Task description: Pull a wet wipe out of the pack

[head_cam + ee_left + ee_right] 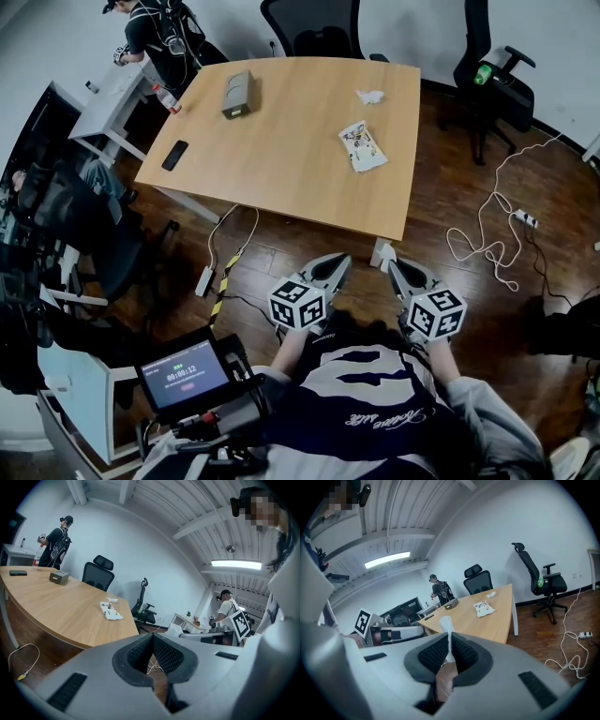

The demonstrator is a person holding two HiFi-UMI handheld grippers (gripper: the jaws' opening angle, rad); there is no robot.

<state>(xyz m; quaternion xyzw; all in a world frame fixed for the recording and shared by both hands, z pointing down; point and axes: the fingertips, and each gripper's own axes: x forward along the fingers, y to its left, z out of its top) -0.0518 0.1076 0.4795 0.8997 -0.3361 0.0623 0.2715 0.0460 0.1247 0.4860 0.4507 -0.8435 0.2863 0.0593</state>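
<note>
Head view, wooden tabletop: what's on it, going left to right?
In order: black phone → grey box → wipe pack. The crumpled wipe lies straight beyond the pack, so it's left out.

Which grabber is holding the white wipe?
The right gripper: a white wipe sticks up from between its shut jaws. The left gripper has its jaws shut on nothing.

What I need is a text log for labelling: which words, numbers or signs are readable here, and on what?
"00:00:22" on the small black-framed screen, last digits unsure.
White cursive script on the dark blue shirt: too blurred to read.
Print on the white plastic wet-wipe pack: too small.
Square patterns only, no words, on the black-and-white marker cubes.
</note>
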